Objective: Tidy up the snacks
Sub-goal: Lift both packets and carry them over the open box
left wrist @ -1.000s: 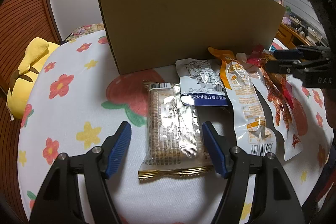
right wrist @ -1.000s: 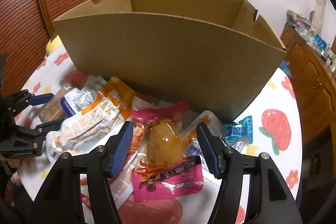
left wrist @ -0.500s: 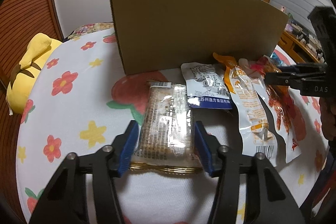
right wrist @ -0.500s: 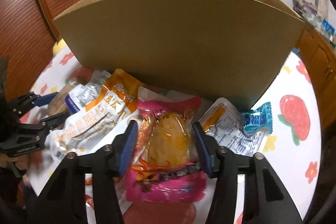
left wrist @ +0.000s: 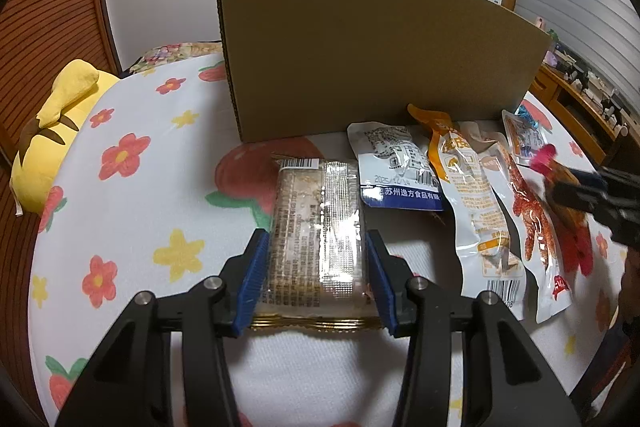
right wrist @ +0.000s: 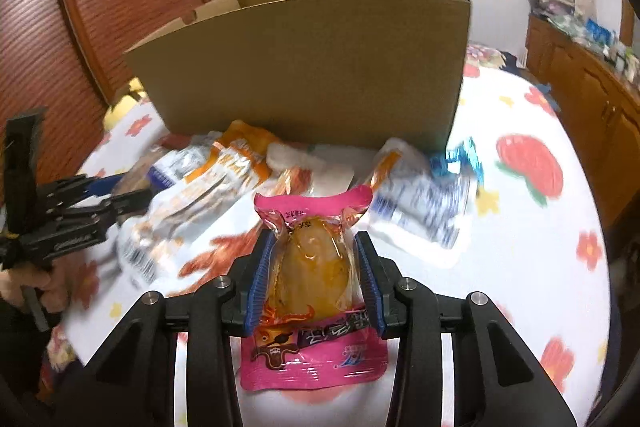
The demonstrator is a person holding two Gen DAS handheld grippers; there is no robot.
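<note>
Left gripper (left wrist: 316, 269) clamps clear biscuit pack (left wrist: 316, 227) on worktop (left wrist: 132, 211); right gripper (right wrist: 314, 277) clamps pink snack pouch (right wrist: 314, 347) w/ cardboard box (right wrist: 320, 67) behind.

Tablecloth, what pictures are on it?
Flowers and strawberries on white tablecloth, best in the left wrist view.

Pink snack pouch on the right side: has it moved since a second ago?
Yes. The pink snack pouch, now clamped in the right gripper, has come up off the other packets and sits farther from the cardboard box than before.
</note>
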